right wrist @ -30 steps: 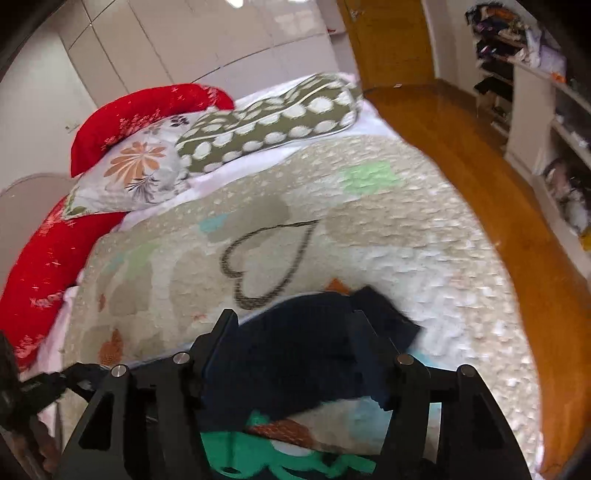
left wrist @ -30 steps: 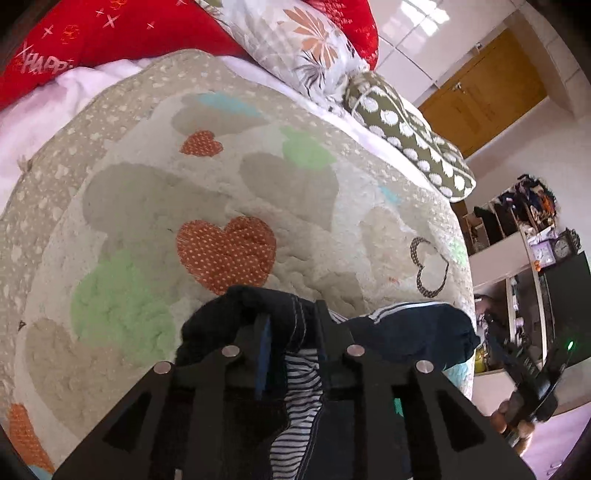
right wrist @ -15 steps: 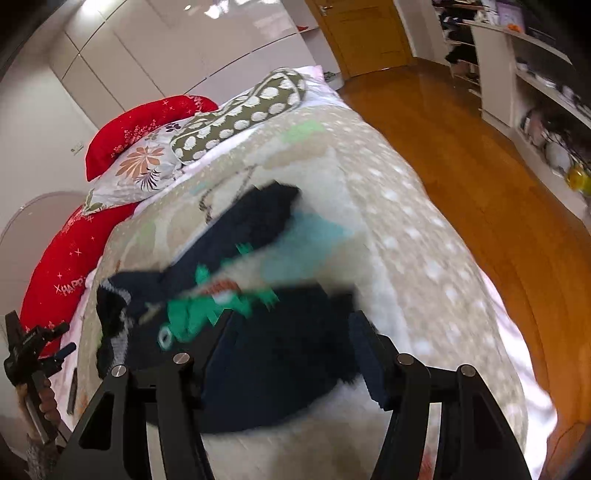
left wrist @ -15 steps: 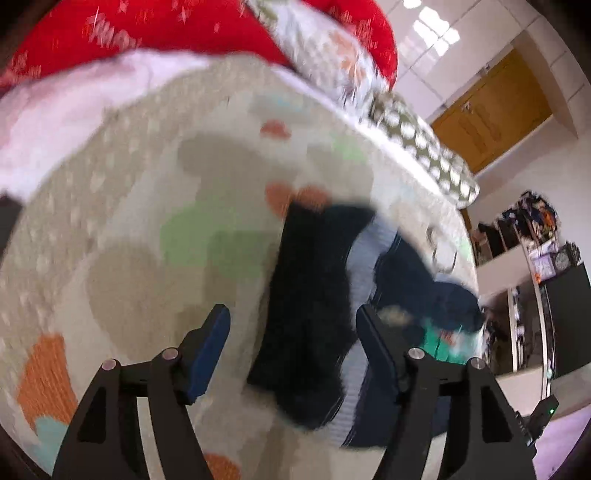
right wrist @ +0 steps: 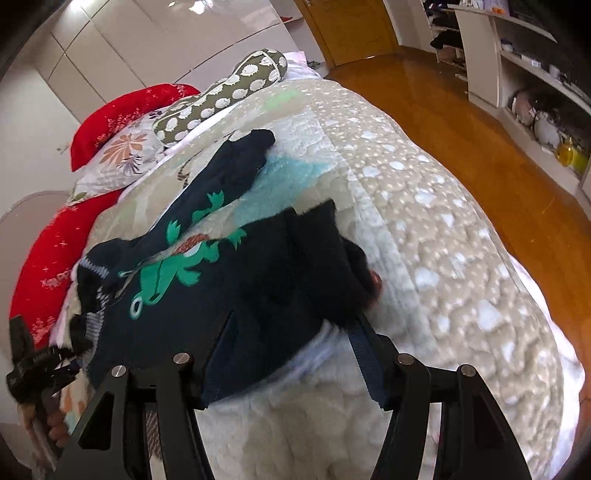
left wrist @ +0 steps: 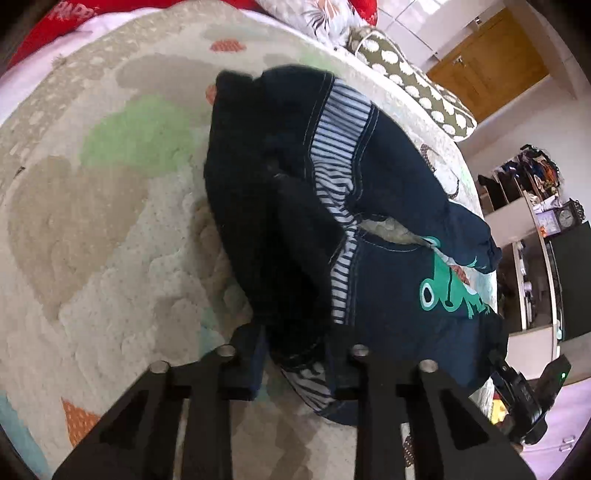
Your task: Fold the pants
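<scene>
Between the left tool's narrowed fingers, the dark pants are bunching, gripped at the striped edge. Ahead of the wider right tool, they are sprawling limp over the bed; soft and light, best pinched at hems.

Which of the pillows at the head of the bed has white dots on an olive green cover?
The long bolster pillow, lying nearest the wooden door. The pillow beside it is pale with an orange flower print; the remaining ones are red.
</scene>
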